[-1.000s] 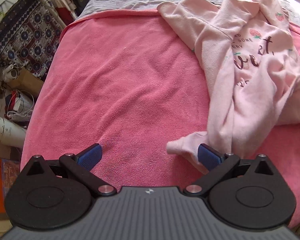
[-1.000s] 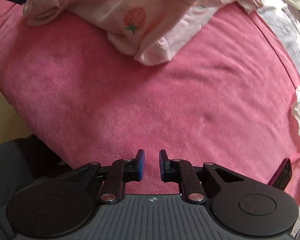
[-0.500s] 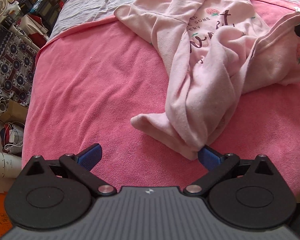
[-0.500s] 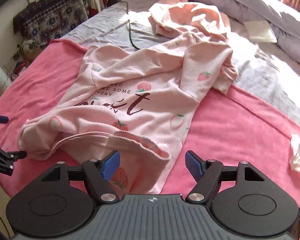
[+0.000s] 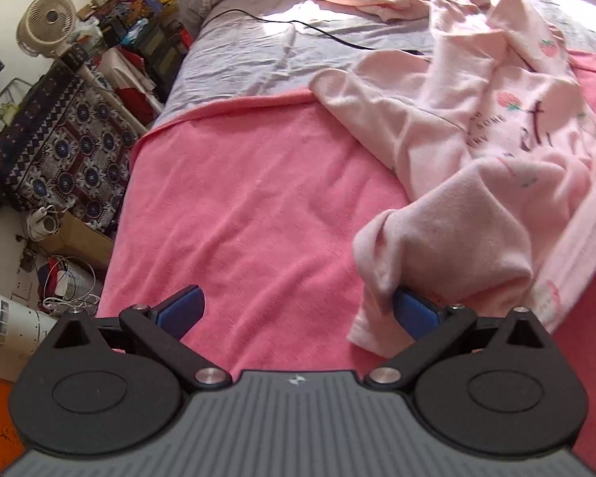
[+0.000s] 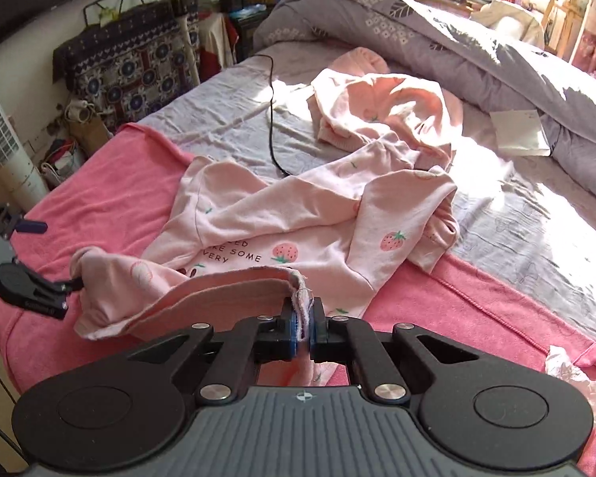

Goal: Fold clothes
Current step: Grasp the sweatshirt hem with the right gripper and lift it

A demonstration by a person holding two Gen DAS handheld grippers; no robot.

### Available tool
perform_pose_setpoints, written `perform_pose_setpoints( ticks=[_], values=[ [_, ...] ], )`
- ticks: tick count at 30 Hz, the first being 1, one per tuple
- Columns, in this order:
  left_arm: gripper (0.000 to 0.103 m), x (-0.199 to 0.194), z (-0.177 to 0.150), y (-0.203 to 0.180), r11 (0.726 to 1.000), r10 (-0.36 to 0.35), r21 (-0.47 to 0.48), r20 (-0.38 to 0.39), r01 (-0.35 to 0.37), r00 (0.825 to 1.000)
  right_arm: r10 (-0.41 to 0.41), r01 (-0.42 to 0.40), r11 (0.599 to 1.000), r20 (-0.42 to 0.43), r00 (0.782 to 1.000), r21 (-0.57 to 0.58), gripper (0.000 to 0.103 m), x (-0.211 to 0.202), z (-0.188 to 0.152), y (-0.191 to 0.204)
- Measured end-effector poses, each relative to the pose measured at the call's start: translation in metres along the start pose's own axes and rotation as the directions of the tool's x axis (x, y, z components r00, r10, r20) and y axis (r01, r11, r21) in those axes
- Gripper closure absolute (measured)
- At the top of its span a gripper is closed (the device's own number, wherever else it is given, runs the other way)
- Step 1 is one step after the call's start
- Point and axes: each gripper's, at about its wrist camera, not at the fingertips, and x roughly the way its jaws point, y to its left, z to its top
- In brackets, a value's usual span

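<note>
We are working at the near edge of the bed, where the pink towel (image 6: 437, 310) is covering the grey sheet (image 6: 226, 107). The pink pyjama top (image 6: 306, 234) is lying crumpled across the towel's far edge, its upper part spilling onto the sheet. We are pinching its hem (image 6: 234, 282) in the right gripper (image 6: 302, 332), whose jaws are clamped tight on the fabric edge and lifting it clear of the towel. The left gripper (image 5: 294, 312) is standing with its jaws wide apart; a bunched corner of the top (image 5: 437, 254) is draping over one blue pad (image 5: 415, 312) but nothing is squeezing it.

We are probably trying to raise the hem at two corners and spread the garment. The risks we are seeing: the right grip is biting only a thin frayed edge, so a hard tug may let it slip; the left corner is merely resting on a pad and may slide off as we lift; and the black cable (image 6: 272, 127) is running under the top near the towel's far edge, so pulling could drag it along.
</note>
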Motion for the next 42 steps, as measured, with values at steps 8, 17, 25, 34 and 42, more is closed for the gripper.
perform_pose_setpoints(
  ticks=[8,17,25,34,42],
  values=[
    [0.0,0.009,0.024,0.033,0.996,0.084,-0.007,0.049,-0.083,0.995,0.055,-0.081,0.993,-0.262,0.964,-0.09,0.095,0.027,-0.065,0.02],
    [0.001,-0.021,-0.05,-0.037,0.86,-0.184,0.484,-0.004,0.163,0.983,0.061,-0.047,0.997,-0.293,0.954,0.056,0.094,0.037,-0.086,0.018],
    [0.002,0.008,-0.032,-0.056,0.902,-0.113,0.426,0.059,0.077,0.992,0.033,0.019,0.949,-0.159,0.987,0.313,0.094,0.019,-0.059,-0.029],
    [0.002,0.03,0.052,0.007,0.994,-0.067,0.099,0.127,0.054,0.99,-0.051,0.117,0.912,-0.175,0.983,0.393,0.092,0.022,-0.06,-0.045],
    [0.002,0.015,0.039,0.004,0.963,-0.157,0.237,0.123,0.125,0.98,-0.09,0.142,0.974,-0.275,0.957,0.178,0.053,0.031,-0.079,-0.01]
  ],
)
